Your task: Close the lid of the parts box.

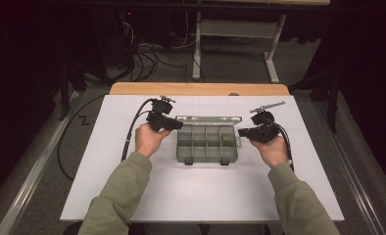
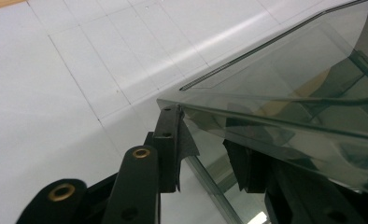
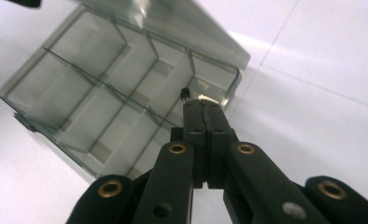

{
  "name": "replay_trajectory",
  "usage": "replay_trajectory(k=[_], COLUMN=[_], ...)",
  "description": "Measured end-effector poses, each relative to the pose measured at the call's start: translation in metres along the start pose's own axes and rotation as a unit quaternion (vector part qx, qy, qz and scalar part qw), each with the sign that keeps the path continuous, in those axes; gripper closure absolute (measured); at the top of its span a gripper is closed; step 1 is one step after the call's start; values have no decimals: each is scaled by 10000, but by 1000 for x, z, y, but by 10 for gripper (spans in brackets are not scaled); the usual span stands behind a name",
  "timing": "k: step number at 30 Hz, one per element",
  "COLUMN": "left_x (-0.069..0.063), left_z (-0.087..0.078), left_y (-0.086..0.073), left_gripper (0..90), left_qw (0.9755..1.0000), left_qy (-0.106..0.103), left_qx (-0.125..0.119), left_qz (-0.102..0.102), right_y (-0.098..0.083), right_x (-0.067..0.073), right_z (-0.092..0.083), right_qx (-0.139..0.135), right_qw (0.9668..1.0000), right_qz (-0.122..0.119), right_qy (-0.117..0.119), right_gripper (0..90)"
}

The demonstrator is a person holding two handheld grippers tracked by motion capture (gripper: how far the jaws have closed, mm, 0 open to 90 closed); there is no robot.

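- The clear compartment box [image 1: 206,143] is sitting near the middle of the white table [image 1: 132,191], its lid [image 1: 209,120] standing open on the far edge at 12 o'clock
- In the right gripper view the box [image 3: 93,93] is showing its dividers, and a tiny dark piece [image 3: 184,93] is sitting right at your jaw tips, over the compartment at the box's near corner; you cannot tell from here whether it is pinched or just lying beyond the tips
- Your left gripper [image 1: 174,124] is reaching in from 9 o'clock of the box and meeting the lid's left corner
- In the left gripper view the left gripper [image 2: 210,154] is holding its jaws partway apart with the corner of the clear lid [image 2: 285,102] lying between them; the pads are appearing to press on it
- Your right gripper [image 1: 243,132] is hovering at 3 o'clock of the box, just beside its right wall
- In the right gripper view the right gripper [image 3: 204,109] is keeping its jaws pressed flat together, pad against pad
- Your left hand [image 1: 149,139] and right hand [image 1: 273,149] are coming up from 6 o'clock, both in olive sleeves [image 1: 117,196]
- A wooden edge [image 1: 199,88] is running along the table's far side at 12 o'clock
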State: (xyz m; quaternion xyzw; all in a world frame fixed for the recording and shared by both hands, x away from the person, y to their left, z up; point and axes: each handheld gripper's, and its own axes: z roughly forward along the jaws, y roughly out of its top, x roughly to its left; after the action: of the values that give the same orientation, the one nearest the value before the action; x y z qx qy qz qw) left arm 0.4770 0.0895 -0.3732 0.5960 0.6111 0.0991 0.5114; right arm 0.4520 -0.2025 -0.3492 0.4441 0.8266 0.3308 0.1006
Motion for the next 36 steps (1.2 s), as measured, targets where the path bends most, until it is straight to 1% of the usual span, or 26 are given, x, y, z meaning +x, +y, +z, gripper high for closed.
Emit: replay_trajectory(k=[1,5,7,10,11,13,15,16,17,23,26,29,31,33,36], left_x=[0,0,-1,-1,-1,0,0,0,0,2,2,3,4,5,6], left_z=[0,-1,-1,-4,-5,-7,-7,-8,-8,-10,-12,-15,-18,-21,-25], left_y=[0,-1,-2,-2,-2,-2,-3,-4,-5,-10,-10,-10,-11,-11,-13], left_gripper=[656,651,626,602,601,594,591,592,590,574,572,567,587,638,690], left_qw=[10000,10000,10000,9999,9999,9999,9999,9999,9999,9998,9998,9998,9998,9998,9997], left_qy=[0,-5,-21,14,6,-7,-17,-26,-38,-69,-86,-91,-99,-145,-196], left_qx=[3,51,58,113,87,122,153,147,131,194,175,190,152,110,141], left_qz=[-29,-6,-29,73,77,71,70,64,32,21,-18,3,21,-5,-28], right_y=[1,4,5,7,8,8,8,8,8,6,6,6,6,5,5], right_x=[0,2,2,2,2,3,4,4,4,4,5,5,4,3,4], right_z=[-1,-3,-3,-4,-5,-5,-4,-3,-3,-4,-6,-9,-9,-9,-9], right_qx=[-14,-44,-59,-76,-95,-107,-65,-49,-28,-11,-36,-79,-71,-65,-38], right_qw=[10000,10000,9999,9999,9999,9999,9999,9999,9999,9999,9998,9997,9997,9998,9998], right_qz=[-16,-33,-63,-63,-70,-76,-60,-101,-101,-119,-166,-166,-166,-136,-148], right_qy=[7,66,72,78,80,85,83,77,83,109,117,131,133,136,127], right_gripper=[900,900,900,900,900,900,900,900,900,900,900,900,900,900,900])
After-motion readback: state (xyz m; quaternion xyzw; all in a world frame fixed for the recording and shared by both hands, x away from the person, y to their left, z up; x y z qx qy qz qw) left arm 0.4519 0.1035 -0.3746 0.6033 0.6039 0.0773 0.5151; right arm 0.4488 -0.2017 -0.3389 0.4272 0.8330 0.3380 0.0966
